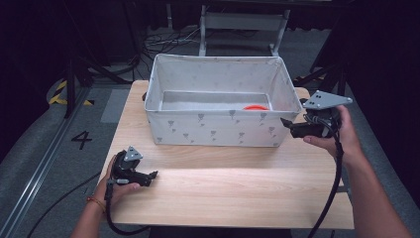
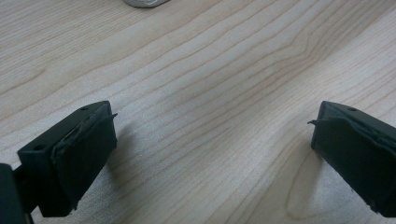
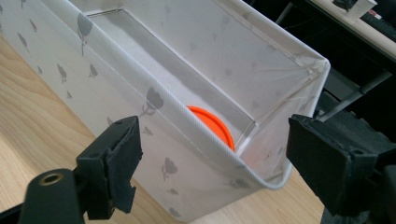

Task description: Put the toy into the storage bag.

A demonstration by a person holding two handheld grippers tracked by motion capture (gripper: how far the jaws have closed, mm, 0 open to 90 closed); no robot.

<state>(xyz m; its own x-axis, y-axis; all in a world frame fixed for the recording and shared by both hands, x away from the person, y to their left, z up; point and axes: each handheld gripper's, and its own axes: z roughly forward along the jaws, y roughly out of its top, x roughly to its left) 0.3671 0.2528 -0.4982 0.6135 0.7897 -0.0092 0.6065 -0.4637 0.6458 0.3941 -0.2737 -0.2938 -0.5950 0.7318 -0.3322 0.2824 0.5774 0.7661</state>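
Observation:
A white fabric box (image 1: 213, 130) printed with grey tulips stands at the middle back of the wooden table (image 1: 223, 191). An orange disc (image 1: 256, 107) lies on its floor at the right end, and in the right gripper view the disc (image 3: 212, 123) is partly hidden by the near wall (image 3: 116, 88). My right gripper (image 1: 288, 125) is held open just outside the box's right front corner, level with the rim; its jaws (image 3: 215, 154) hold nothing. My left gripper (image 1: 152, 175) rests low at the table's front left, open over bare wood (image 2: 212, 140).
The box takes up the back half of the table. Around the table is grey floor with a painted "4" (image 1: 81, 140) at the left, loose cables and a metal frame (image 1: 242, 22) behind. A pale edge (image 2: 144, 2) shows at the top of the left gripper view.

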